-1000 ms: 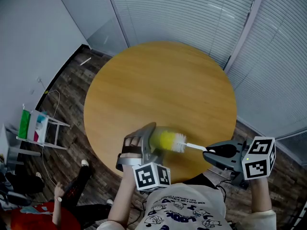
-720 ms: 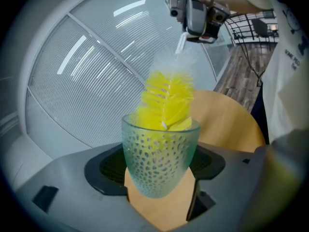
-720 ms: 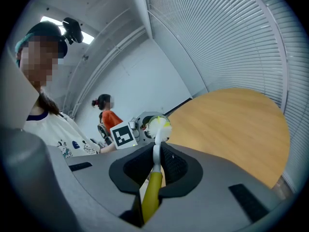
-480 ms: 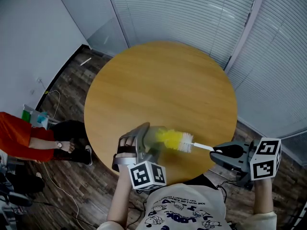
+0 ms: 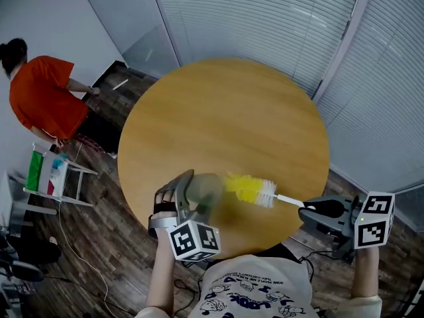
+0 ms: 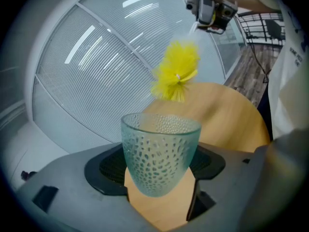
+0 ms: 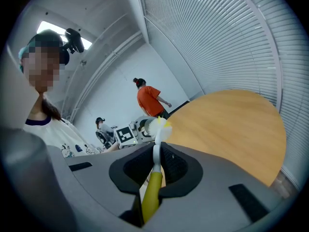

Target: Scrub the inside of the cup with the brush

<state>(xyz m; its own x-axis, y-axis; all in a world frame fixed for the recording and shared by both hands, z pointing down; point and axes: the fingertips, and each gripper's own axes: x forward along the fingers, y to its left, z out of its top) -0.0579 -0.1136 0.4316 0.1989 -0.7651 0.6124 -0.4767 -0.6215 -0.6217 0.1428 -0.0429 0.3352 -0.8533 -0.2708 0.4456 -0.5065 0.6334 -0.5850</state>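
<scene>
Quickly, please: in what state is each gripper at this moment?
Left gripper: closed on the glass cup.
Right gripper: closed on the handle of the yellow brush.

No readable text, number or brand found. The white cartoon-printed T-shirt (image 5: 255, 293) carries dark lettering, too small and distorted to read.

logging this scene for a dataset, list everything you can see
cup: 1, clear greenish dimpled glass, in the left gripper's jaws
brush: 1, yellow bristles, white stem, yellow handle, in the right gripper's jaws, head outside the cup
table: 1, round, light wood, under both
blinds: grey-white, behind the table
person in orange top: 1, standing far left
rack: 1, white, left of the table
left gripper: grey, shut on the cup
right gripper: grey, shut on the brush
</scene>
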